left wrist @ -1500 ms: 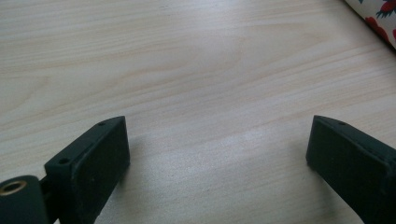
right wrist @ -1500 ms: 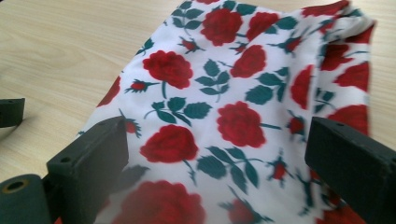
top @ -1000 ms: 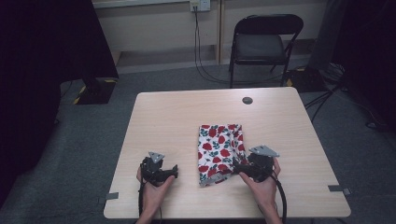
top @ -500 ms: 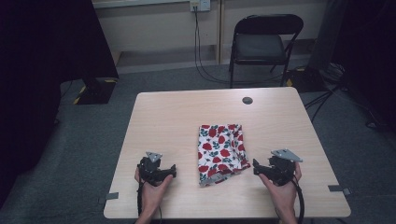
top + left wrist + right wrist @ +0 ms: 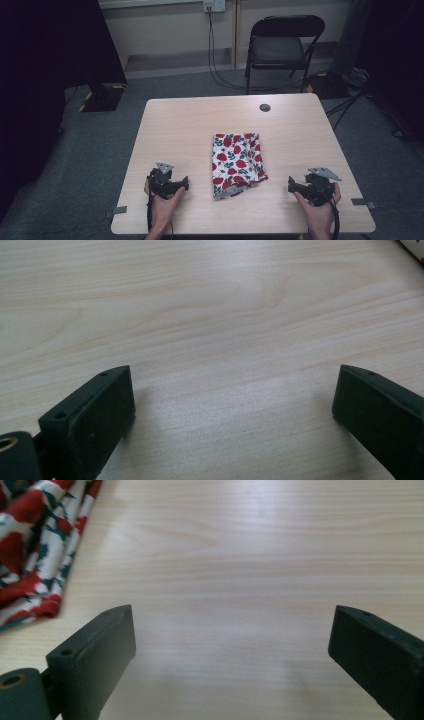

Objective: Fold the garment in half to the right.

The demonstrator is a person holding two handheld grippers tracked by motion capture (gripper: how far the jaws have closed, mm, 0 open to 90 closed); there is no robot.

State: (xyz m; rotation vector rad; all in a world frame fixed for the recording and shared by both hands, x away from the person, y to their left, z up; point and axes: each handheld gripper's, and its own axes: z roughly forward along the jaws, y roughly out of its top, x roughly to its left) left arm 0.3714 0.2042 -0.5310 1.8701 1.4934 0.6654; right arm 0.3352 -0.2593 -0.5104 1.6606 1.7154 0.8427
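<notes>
Both grippers, left gripper point(image 5: 167, 181) and right gripper point(image 5: 312, 186), rest with fingers wide, flanking the folded strawberry cloth point(image 5: 236, 161) untouched.

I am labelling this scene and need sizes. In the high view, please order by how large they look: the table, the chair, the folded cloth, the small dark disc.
1. table
2. chair, though it stands farther from the camera, so it looks smaller than it is
3. folded cloth
4. small dark disc
</notes>
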